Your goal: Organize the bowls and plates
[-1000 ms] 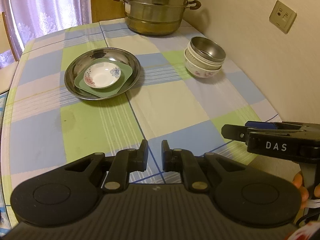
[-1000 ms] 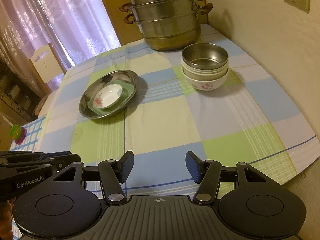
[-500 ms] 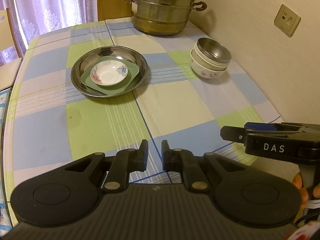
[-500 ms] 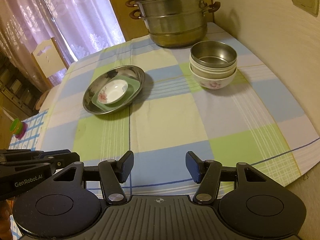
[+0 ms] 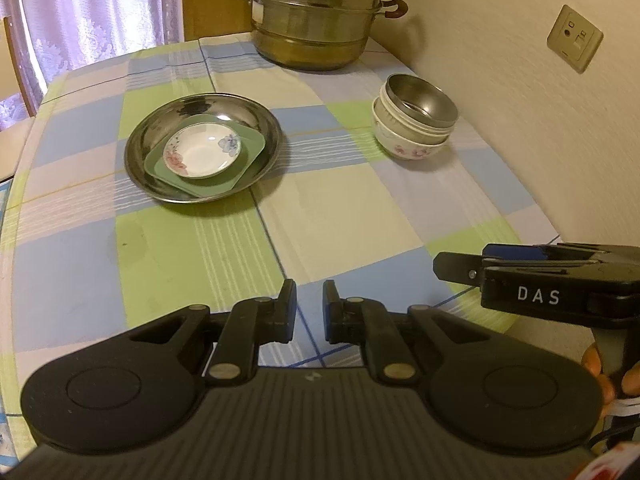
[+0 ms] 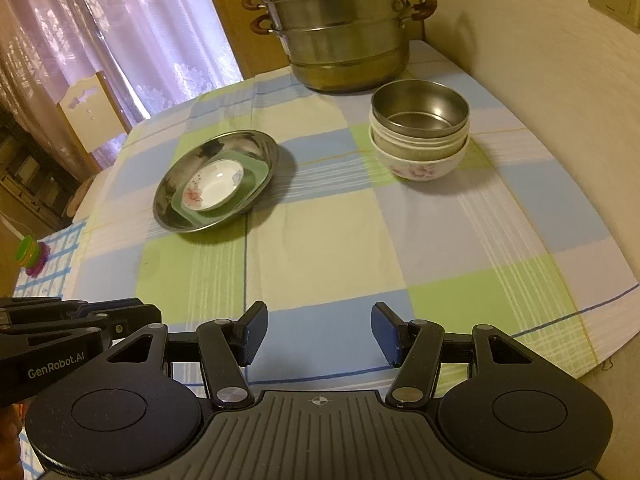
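left gripper (image 5: 309,312): fingers nearly together, only a thin gap showing, nothing between them; hanging over the near table edge, tilted down.
right gripper (image 6: 318,334): jaws standing about half open, gripping nothing; also hovering at the near edge.
plate stack: steel plate (image 5: 203,153) sitting at 11 o'clock from the left gripper, well apart; green square plate (image 5: 244,160) lying inside it, floral saucer (image 5: 202,152) resting on top of the green one.
bowl stack: at 1 o'clock in the right view, near the wall; floral bowl (image 6: 418,164) at the bottom, a pale bowl (image 6: 416,148) nested in it, steel bowl (image 6: 420,108) on top.
steamer pot (image 6: 340,32): standing at 12 o'clock behind both stacks, not part of the sort.
handling, steel pieces: likely light, stiff and slick; a rim pinch is looking like the safest hold.
handling, ceramic saucer and bowls: probably heavier and chippable; taking the rim wall between the pads is looking best, no squeezing hard.
handling, green plate: looks like plastic, likely light; edge tucked low in the steel plate, hard to get under.
progress: both stacks are looking sorted already.
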Demonstrator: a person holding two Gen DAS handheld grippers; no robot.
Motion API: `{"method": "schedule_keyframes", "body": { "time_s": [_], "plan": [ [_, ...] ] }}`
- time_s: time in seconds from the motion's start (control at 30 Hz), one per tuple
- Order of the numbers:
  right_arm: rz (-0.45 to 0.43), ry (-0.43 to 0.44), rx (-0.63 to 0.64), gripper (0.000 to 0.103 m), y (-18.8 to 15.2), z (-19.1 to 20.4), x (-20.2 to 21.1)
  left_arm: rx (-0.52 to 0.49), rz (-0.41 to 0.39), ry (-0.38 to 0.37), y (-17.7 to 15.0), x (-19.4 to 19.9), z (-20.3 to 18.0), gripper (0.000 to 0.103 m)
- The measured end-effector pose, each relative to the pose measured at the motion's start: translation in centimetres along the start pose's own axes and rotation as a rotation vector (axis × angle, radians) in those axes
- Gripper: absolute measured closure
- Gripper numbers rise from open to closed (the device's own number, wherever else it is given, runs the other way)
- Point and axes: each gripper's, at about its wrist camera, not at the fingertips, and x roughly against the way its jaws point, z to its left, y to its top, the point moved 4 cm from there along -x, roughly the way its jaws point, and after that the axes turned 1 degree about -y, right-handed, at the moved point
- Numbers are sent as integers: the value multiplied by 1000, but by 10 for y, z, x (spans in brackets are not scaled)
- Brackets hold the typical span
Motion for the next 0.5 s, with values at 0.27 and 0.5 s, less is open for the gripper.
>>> {"method": "schedule_keyframes", "body": {
  "time_s": [0.27,0.5],
  "plan": [
    [9,-10,-12,45,18,-28,-9,3,-2,-30,20,-23,-18,93],
    [12,-22,-21,45,41,-61,-18,-4,-13,-46,46,-49,-38,93]
  ]
}}
